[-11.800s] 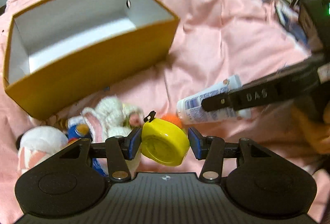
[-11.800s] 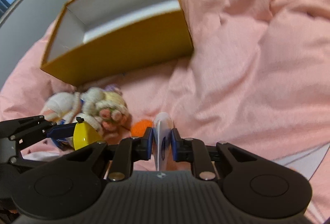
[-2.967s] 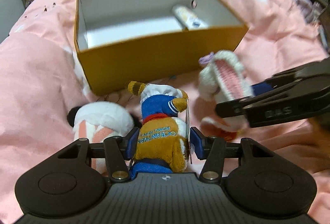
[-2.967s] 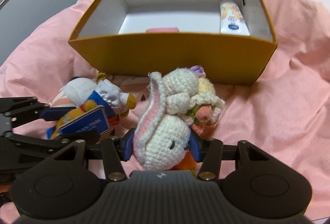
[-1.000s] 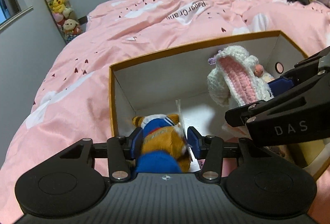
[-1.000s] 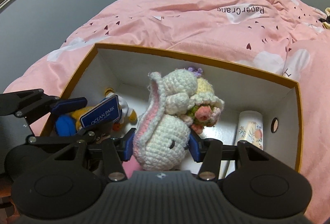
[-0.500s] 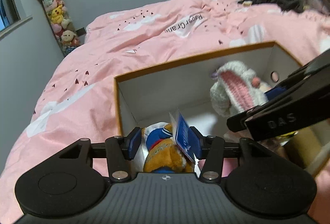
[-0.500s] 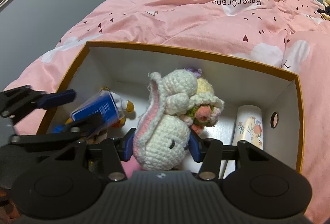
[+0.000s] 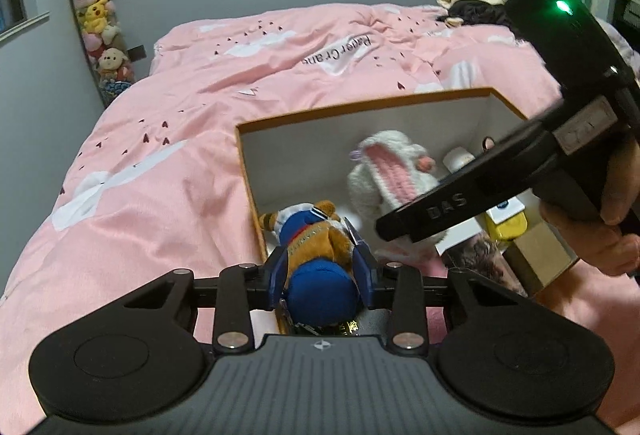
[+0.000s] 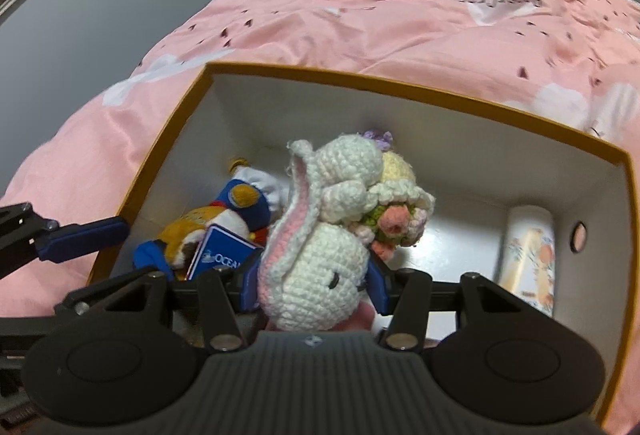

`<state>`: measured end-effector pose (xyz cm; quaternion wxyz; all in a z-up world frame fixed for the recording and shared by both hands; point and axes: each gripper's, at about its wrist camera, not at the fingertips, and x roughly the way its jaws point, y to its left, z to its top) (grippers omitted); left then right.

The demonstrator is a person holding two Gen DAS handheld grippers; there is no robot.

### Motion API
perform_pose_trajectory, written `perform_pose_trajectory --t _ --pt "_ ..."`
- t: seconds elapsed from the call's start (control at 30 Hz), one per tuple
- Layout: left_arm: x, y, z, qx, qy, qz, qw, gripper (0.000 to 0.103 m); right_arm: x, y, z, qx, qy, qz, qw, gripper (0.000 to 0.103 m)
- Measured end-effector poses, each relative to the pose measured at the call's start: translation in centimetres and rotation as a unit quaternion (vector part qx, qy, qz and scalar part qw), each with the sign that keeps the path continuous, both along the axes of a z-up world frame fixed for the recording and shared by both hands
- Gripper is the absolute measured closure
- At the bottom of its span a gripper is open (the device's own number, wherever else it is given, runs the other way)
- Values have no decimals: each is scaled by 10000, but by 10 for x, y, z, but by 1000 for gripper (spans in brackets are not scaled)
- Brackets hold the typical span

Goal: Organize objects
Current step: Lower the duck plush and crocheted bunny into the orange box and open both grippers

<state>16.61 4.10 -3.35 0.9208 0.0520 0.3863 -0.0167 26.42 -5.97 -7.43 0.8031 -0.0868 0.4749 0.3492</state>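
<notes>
An orange box (image 9: 360, 107) with a white inside sits on the pink bed; it also shows in the right wrist view (image 10: 400, 83). My left gripper (image 9: 321, 273) stands around a plush duck in a blue sailor suit (image 9: 316, 255) at the box's left end; the duck (image 10: 224, 219) lies on the box floor and the jaws look slightly apart from it. My right gripper (image 10: 312, 283) is shut on a white crocheted rabbit (image 10: 320, 235) and holds it inside the box. A cream tube (image 10: 528, 259) lies at the box's right end.
A yellow lid (image 9: 506, 223) lies in the box near the tube. The pink duvet (image 9: 160, 175) surrounds the box. A column of soft toys (image 9: 96, 19) stands against the grey wall at the left. Dark clothes (image 9: 472, 11) lie at the bed's far right.
Both grippers have lowered into the box with their toys. The duck has come to rest on the box floor and the left jaws have loosened. The rabbit has sunk lower.
</notes>
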Motion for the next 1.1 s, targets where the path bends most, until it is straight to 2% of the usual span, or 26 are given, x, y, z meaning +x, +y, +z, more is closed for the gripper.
perform_pose_trajectory --t 0.13,0.37,0.4,0.47,0.7,0.87,0.93,1.1 --pt "6 -5 -11 208 178 -21 9996 66 4 11 -7 -213 30 270 9994 48" --pt "25 -9 -18 501 220 -28 9985 71 20 21 -8 -136 -194 486 9985 49" --pt "29 -9 -20 514 245 -24 9984 71 25 21 -9 -120 -155 454 9988 48" --pt "37 -11 -26 606 309 -19 9977 83 32 20 -10 -41 -20 383 9993 48" --pt "48 -21 -41 787 397 -62 9961 84 32 9 -14 54 184 336 9993 42" --pt "42 -20 -39 653 212 104 9976 84 24 -7 -8 262 316 204 9989 39" --pt "36 -21 -36 636 49 235 9977 84 22 -12 -8 276 389 138 9988 46" --pt "13 -26 -20 493 -367 383 9974 84 20 -12 -15 249 466 66 9986 50"
